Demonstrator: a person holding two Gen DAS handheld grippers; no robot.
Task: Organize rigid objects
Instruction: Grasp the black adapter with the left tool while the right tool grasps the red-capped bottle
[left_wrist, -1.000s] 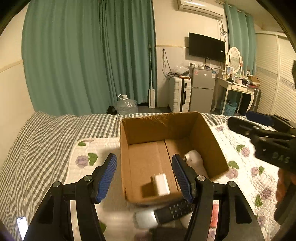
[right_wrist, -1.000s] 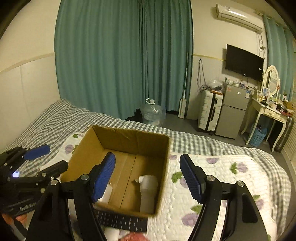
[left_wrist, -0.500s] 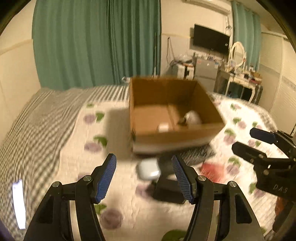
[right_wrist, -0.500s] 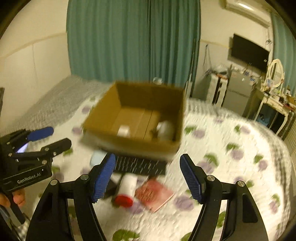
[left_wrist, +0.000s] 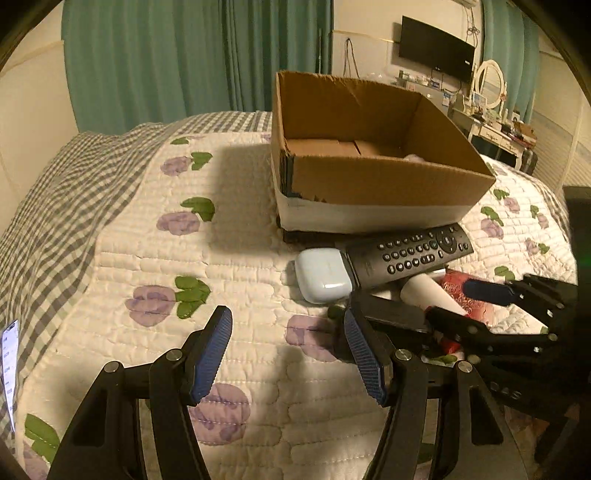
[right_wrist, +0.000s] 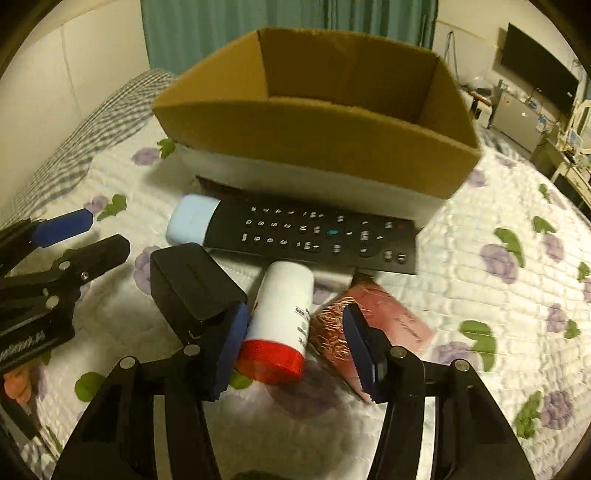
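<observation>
An open cardboard box (left_wrist: 369, 181) (right_wrist: 314, 133) stands on the quilted bed. In front of it lie a black remote (left_wrist: 410, 254) (right_wrist: 314, 236), a pale blue case (left_wrist: 321, 273) (right_wrist: 190, 219), a black block (right_wrist: 195, 284), a white bottle with a red cap (right_wrist: 282, 317) and a red packet (right_wrist: 373, 321). My right gripper (right_wrist: 295, 347) is open, its fingers on either side of the bottle's capped end. My left gripper (left_wrist: 288, 354) is open and empty above bare quilt, left of the pile.
A phone with a lit screen (left_wrist: 9, 365) lies at the bed's left edge. Green curtains (left_wrist: 184, 55) hang behind. A TV (left_wrist: 436, 48) and a dressing table (left_wrist: 495, 122) stand at the far right. The quilt left of the box is bare.
Both grippers have dropped from above the box down to the objects in front of it. The right gripper now straddles the white bottle.
</observation>
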